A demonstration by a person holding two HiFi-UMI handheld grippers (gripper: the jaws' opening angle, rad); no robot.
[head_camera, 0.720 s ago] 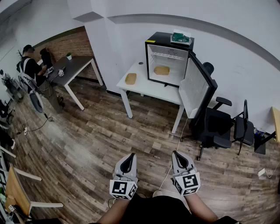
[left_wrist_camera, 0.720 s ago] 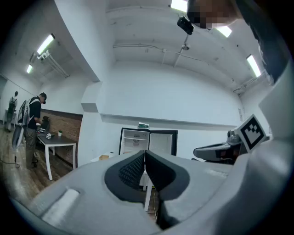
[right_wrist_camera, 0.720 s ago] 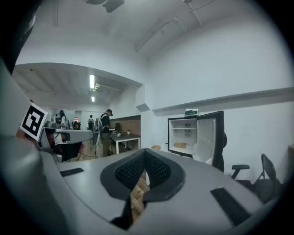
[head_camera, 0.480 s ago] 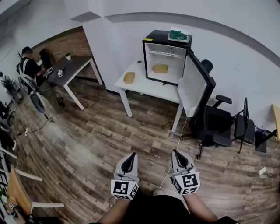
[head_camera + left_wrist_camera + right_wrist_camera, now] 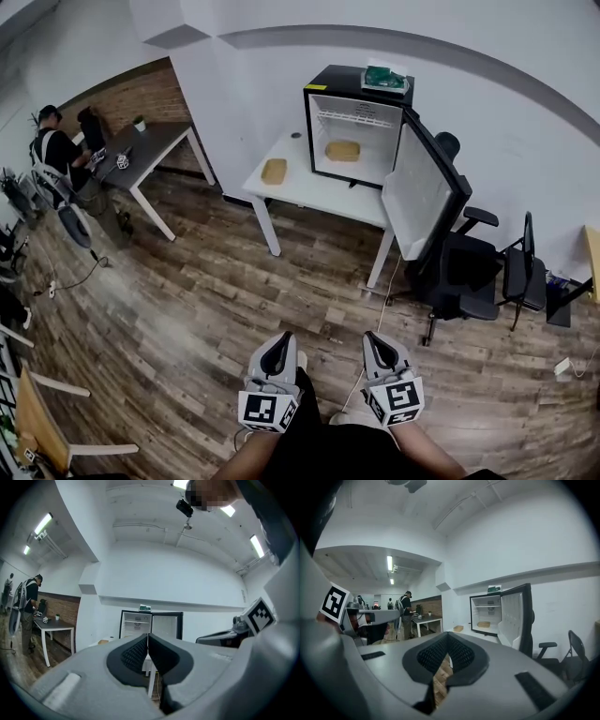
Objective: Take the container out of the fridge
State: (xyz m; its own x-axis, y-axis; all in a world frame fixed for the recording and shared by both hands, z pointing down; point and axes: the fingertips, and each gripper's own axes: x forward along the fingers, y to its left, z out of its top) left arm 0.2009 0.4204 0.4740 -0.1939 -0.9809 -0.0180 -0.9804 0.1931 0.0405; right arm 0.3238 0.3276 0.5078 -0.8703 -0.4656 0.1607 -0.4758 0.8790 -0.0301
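A small black fridge (image 5: 359, 117) stands on a white table (image 5: 314, 195) far ahead, its door (image 5: 420, 195) swung open to the right. A tan container (image 5: 343, 150) lies on the fridge's bottom shelf; it also shows in the right gripper view as the container (image 5: 484, 624). A second tan container (image 5: 275, 170) sits on the table left of the fridge. My left gripper (image 5: 278, 345) and right gripper (image 5: 377, 343) hang low in front of my body, well short of the table. Both are shut with nothing between the pads (image 5: 137, 652).
Wooden floor lies between me and the table. A black office chair (image 5: 461, 279) stands right of the fridge door, another chair (image 5: 521, 272) beyond it. A person (image 5: 54, 155) stands at a dark desk (image 5: 145, 150) at the far left. A green box (image 5: 386, 79) sits on the fridge.
Both grippers have sunk a little in the head view and the right one has drifted slightly left. The room has shifted a bit as the head moved. Jaws stay shut.
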